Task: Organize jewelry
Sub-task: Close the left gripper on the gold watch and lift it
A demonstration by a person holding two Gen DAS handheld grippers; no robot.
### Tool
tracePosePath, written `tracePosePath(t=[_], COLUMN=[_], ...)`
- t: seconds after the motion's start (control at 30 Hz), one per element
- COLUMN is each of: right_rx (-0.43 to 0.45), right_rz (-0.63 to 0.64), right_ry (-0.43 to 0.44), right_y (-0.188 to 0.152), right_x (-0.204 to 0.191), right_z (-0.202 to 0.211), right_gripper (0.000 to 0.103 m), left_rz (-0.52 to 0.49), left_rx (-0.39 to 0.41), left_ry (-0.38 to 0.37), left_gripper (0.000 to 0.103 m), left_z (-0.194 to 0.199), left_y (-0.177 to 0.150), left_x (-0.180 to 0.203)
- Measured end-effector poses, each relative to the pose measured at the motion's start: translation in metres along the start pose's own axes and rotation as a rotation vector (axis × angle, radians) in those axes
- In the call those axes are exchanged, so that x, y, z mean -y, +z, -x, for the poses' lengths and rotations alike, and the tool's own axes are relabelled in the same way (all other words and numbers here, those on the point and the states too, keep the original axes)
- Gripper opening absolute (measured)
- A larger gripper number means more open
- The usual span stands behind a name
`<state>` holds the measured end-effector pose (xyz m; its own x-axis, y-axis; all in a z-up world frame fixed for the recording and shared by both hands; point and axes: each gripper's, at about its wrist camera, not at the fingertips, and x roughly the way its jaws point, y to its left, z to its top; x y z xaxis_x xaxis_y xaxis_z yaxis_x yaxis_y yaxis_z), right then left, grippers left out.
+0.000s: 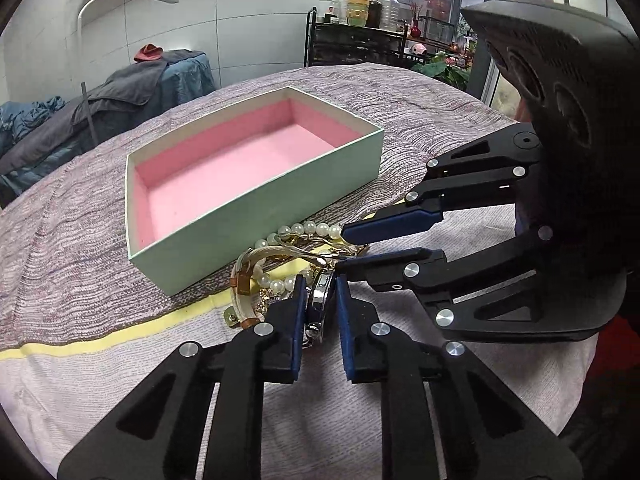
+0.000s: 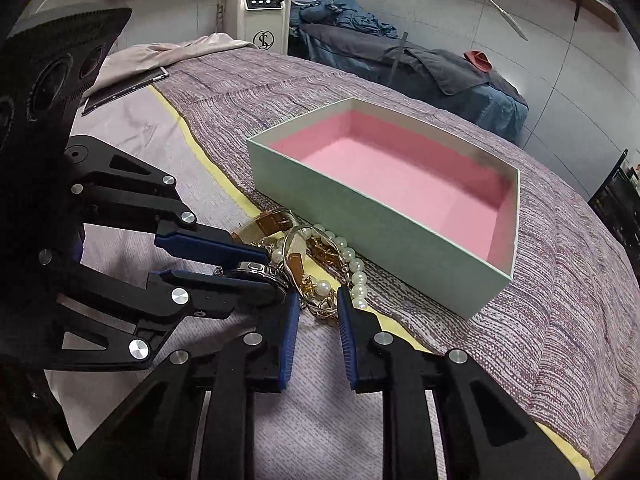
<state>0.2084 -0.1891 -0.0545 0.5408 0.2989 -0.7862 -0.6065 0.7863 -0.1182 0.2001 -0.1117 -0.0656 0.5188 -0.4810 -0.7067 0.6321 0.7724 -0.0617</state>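
Nearest the left wrist camera, the left tongs (image 1: 318,294) stand on either side of a silver wristwatch (image 1: 320,300) set on edge, both blue pads pressed against its case. From the right wrist camera the same watch (image 2: 256,276) sits clamped between the left tongs (image 2: 276,276), which reach in from the side.

The right tongs (image 2: 318,308) are parted, their tips straddling a tangle of gold chain (image 2: 320,306) at the near edge of the jewelry pile without closing on it; in the left view the right tongs (image 1: 344,248) come in from the right with a clear gap between the fingers.

Just beyond lies the pile itself: a pearl bracelet (image 1: 304,229), a pale bangle with tan leather tabs (image 1: 246,280) and gold pieces, heaped across a yellow stripe (image 1: 120,334) on the bed cover (image 1: 80,240).

Touching the far side of the pile stands an open mint-green box (image 1: 256,208) with a pink lining, nothing inside it.

In the background sit a rack of bottles (image 1: 360,4) and a second bed draped in grey and blue bedding (image 2: 440,64).
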Motion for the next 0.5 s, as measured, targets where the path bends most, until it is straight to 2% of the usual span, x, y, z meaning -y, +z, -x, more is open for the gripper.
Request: tracePosePath(t=[0.27, 0.5], right_rx=[0.032, 0.069], right_rz=[-0.004, -0.104], right_ry=[-0.009, 0.032], right_y=[-0.002, -0.005], right_x=[-0.001, 0.009], right_z=[0.006, 0.019], right_gripper=[0.003, 0.003], left_rz=[0.056, 0.156], left_rx=[-0.004, 0.048], left_ry=[-0.028, -0.048], left_gripper=[0.013, 0.011], left_z=[0.004, 0.024], left_y=[-0.003, -0.009], left_x=[-0.006, -0.019])
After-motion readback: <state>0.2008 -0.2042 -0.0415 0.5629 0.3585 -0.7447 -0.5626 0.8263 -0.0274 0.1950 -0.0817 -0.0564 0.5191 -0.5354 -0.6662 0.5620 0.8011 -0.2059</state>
